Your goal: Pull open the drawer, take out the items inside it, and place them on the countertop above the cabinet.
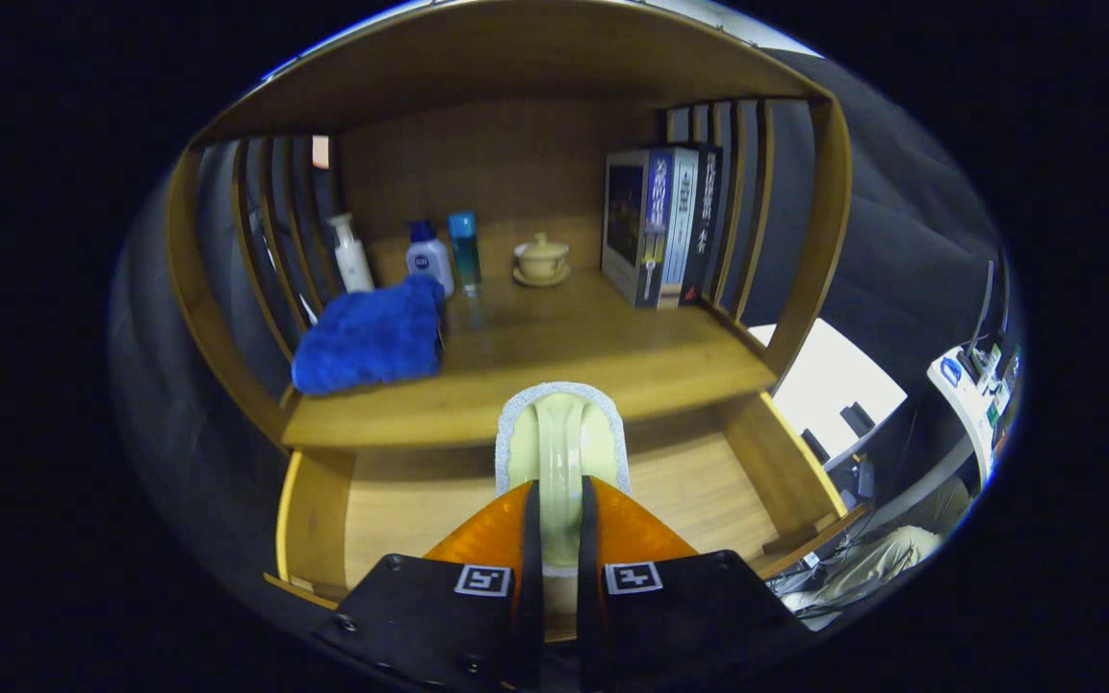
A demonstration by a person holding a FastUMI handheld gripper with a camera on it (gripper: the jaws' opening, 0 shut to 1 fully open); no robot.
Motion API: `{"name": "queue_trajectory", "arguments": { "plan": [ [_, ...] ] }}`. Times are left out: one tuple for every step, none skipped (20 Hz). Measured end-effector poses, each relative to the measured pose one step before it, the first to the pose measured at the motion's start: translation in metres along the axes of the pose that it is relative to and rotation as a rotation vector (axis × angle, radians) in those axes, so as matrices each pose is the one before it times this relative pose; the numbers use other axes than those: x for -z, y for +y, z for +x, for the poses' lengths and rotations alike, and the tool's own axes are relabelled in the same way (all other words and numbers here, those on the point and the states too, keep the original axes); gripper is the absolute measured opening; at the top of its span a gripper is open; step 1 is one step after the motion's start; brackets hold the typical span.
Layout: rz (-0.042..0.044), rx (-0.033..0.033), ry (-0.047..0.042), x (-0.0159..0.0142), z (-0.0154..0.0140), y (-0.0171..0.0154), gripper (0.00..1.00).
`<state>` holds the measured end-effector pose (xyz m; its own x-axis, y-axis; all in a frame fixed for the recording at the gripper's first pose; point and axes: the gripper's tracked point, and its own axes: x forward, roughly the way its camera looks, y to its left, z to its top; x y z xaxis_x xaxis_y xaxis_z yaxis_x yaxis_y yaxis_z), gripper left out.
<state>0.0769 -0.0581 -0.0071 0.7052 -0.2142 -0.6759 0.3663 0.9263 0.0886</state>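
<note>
So the gripper point(559, 500) has its 2 fingers clamped on a pale green sponge point(562, 448) with a white fuzzy rim, held up over the open wooden drawer point(400, 510), smooth light bottom. Past that, the glossy wood surface point(554, 356) carries a fluffy blue towel point(372, 335), 3 bottles point(427, 258), a small lidded ceramic cup point(542, 258) on a saucer and upright books point(662, 223) by the slats
</note>
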Motion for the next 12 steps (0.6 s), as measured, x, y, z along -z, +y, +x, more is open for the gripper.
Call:
{"name": "queue_trajectory", "arguments": {
  "plan": [
    [0.01132,-0.00671,-0.02589,-0.01702,-0.00192,0.00147,0.22],
    [0.00057,0.00064,-0.02796,-0.01639,0.00120,-0.00021,0.22],
    [-0.00593,0.00877,-0.01244,-0.01397,0.00298,-0.00264,0.22],
    [-0.00531,0.00551,-0.00094,-0.00976,0.00487,-0.00108,0.22],
    [-0.00145,-0.00355,-0.00069,-0.01045,0.00724,0.00168,0.22],
    [0.00257,-0.01588,0.00010,-0.00915,0.01027,0.00458,0.22],
    [-0.00027,-0.00913,0.00793,-0.00581,0.01409,0.00208,0.22],
    [-0.00376,0.00331,0.01705,-0.00488,0.01225,0.00120,0.22],
    [-0.00934,0.00924,0.02308,-0.00208,0.01426,-0.00141,0.22],
    [-0.01572,0.00267,0.02375,-0.00038,0.01367,0.00054,0.22],
    [-0.01656,-0.00137,0.02118,-0.00052,0.01535,0.00128,0.22],
    [-0.00828,-0.00786,0.01425,-0.00119,0.01307,0.00301,0.22]
  ]
}}
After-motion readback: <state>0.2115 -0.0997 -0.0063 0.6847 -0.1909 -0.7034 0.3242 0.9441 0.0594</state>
